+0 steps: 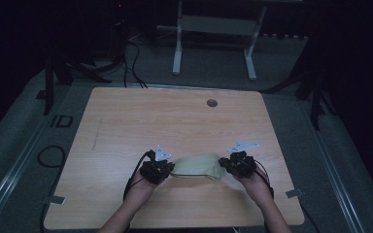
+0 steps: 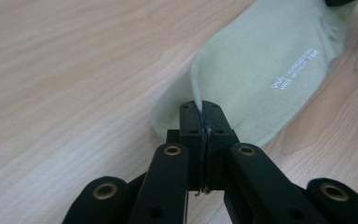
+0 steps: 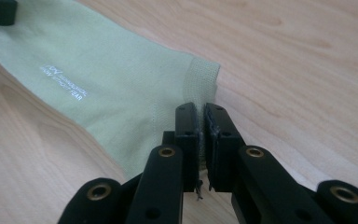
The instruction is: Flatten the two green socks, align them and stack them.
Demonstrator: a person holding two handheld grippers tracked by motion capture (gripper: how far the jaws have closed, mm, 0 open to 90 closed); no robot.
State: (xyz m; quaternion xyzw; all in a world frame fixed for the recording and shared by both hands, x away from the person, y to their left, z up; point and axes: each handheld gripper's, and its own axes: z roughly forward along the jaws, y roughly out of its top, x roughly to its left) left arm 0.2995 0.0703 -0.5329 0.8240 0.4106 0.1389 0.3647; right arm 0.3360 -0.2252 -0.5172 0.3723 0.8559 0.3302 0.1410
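The light wooden table (image 1: pixel 126 126) is carrying everything, and the work is sitting near its front edge, between the two grippers. A pale green knitted sock (image 1: pixel 197 166) with small white lettering (image 2: pixel 296 77) is stretching from one pair of jaws to the other, most of its length lying flat on the table ahead of each.

The left gripper (image 2: pixel 204 122) is pinching one end of the sock, its jaws pressed together with the fabric edge rising out from between them. The right gripper (image 3: pixel 201 122) is gripping the ribbed cuff end (image 3: pixel 200 77); its jaws are standing almost together with only a narrow slit, and the cloth is running between them.

Judging by this, both ends are already being held and the sock is looking spread out; folding or lifting it seems not yet done.
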